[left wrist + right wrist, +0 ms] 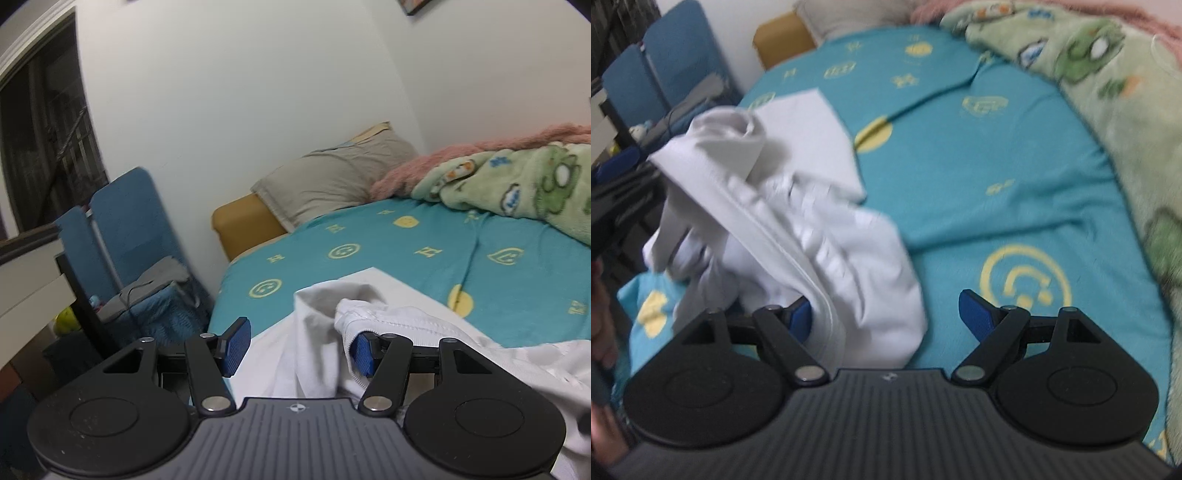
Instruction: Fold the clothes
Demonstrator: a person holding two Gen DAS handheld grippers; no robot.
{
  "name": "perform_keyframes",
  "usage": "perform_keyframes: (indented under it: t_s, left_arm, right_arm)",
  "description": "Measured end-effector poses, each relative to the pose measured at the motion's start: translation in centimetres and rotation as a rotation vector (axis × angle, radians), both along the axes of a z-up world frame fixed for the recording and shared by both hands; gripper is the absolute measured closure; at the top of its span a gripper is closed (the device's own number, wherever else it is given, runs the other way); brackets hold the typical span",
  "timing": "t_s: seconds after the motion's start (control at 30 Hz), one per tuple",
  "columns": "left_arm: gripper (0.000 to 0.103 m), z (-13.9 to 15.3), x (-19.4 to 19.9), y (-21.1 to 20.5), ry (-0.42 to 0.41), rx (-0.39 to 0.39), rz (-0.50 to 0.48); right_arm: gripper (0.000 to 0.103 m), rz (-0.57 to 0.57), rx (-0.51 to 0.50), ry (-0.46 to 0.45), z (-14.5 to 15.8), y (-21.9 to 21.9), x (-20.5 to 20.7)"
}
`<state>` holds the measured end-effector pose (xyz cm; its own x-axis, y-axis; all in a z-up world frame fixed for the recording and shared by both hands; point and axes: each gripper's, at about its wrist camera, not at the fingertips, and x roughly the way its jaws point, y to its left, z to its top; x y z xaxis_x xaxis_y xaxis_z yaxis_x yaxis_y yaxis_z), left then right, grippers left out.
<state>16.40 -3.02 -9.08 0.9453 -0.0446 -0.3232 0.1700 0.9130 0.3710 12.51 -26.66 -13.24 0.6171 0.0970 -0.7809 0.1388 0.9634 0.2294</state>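
Note:
A white garment [369, 325] lies crumpled on the teal bed sheet [406, 251], at the bed's near left side. My left gripper [299, 345] is open, its blue pads wide apart; a hemmed edge of the garment drapes over its right pad [364, 352] and cloth hangs between the fingers. In the right wrist view the white garment [798, 221] is bunched and lifted at the left. My right gripper [890, 317] is open; the garment's folded edge lies between its fingers, against the left pad [801, 317]. The right pad [975, 317] is over bare sheet [997, 166].
A green cartoon blanket [517, 184] and a pink fluffy one [461, 151] lie along the far right of the bed. A beige pillow [332, 177] lies at the head, by a tan headboard [243, 221]. A blue chair [125, 229] and desk [29, 288] stand left of the bed.

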Motion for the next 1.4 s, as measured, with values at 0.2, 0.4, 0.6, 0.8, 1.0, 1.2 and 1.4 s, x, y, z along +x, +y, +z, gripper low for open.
perform_keyframes:
  t_s: [0.2,0.4,0.6,0.8,1.0,1.2,1.4]
  left_arm:
    - [0.043,1.5,-0.1,1.4,-0.057,-0.106,0.061]
    - [0.044,4.3,-1.8,2.6,-0.175,-0.235,0.13]
    - [0.044,6.8,-3.4,5.1,-0.207,-0.343,0.203]
    - [0.044,7.2,-5.3,6.1,-0.062,-0.354,0.195]
    - [0.044,4.3,-4.8,5.2,0.13,-0.189,0.214]
    - [0.044,1.0,-3.5,3.3,0.203,-0.009,0.194]
    - [0.043,-2.2,-0.7,1.6,0.166,0.134,0.257]
  right_arm:
    - [0.021,0.128,-0.059,0.021,0.2,2.3,-0.9]
    - [0.02,0.211,-0.177,0.027,0.3,3.9,-1.3]
    - [0.02,-0.018,-0.166,-0.135,3.1,0.0,-2.3]
    - [0.02,-0.251,-0.016,-0.286,4.6,-4.1,-3.7]
    - [0.02,-0.256,0.006,-0.134,1.7,-4.0,-1.6]
    - [0.02,-0.255,0.013,-0.064,0.2,-3.7,-0.9]
    - [0.02,-0.188,-0.043,0.026,-1.7,-2.7,0.0]
